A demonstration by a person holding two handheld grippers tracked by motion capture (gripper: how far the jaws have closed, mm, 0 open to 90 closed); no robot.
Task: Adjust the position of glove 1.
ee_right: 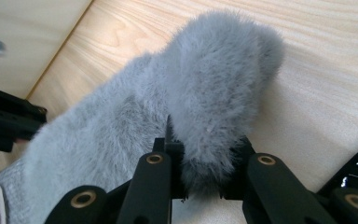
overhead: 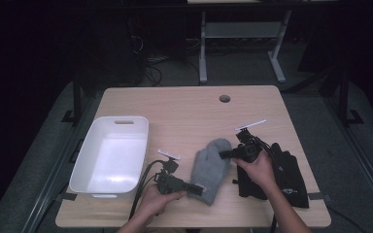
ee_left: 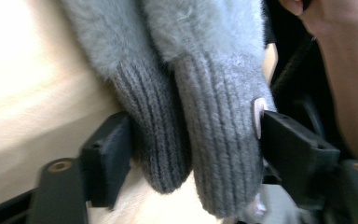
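Here the grey mittens (overhead: 211, 170) lie on the table (overhead: 184, 104) between the two tongs, long axis running from one to the other — right tongs (ee_right: 204, 184) pinch a fluffy edge, while left tongs (ee_left: 191, 154) stand spread around the ribbed cuffs, nearer the white bin (overhead: 90, 167).

The right tongs (ee_right: 200, 179) rise from the bottom edge, their two black jaws pressed into the fuzzy edge of a grey mitten (ee_right: 168, 116), with a tuft of the pile pinched between them. The mitten lies flat on the pale wooden desk (ee_right: 326, 93), its rounded tip toward the upper right and its body running down to the lower left, where a knitted cuff (ee_right: 0, 196) with a small pale tag shows at the corner. The left tongs (ee_right: 9, 119) reach in dark at the left edge. A black item (ee_right: 356, 175) sits at the lower right corner
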